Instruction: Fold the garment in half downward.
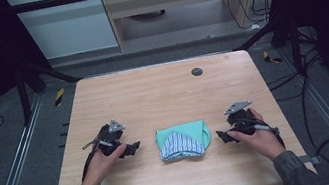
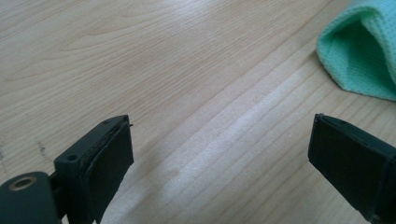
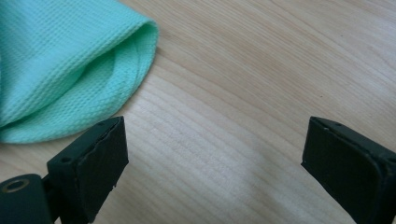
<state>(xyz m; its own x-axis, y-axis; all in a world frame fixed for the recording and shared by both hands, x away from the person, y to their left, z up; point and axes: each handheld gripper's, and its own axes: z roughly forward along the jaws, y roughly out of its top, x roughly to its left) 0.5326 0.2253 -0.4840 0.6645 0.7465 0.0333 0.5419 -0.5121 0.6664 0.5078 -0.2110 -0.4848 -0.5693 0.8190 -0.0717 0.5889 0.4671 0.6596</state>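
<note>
At the lower centre of the high view, the folded mint-green cloth [image 1: 183, 140] lies on the table [image 1: 162, 93]. I keep my left gripper [image 1: 134, 148] and right gripper [image 1: 221, 136] wide open, holding nothing. The folding looks finished, I think.

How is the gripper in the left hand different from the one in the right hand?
The left hand-held gripper sits on the left side of the folded cloth, and the right hand-held gripper sits on its right side. In the high view the left one points right toward the cloth, while the right one points left toward it. Both are black, both have jaws wide open, and both hold nothing above the wooden table.
</note>
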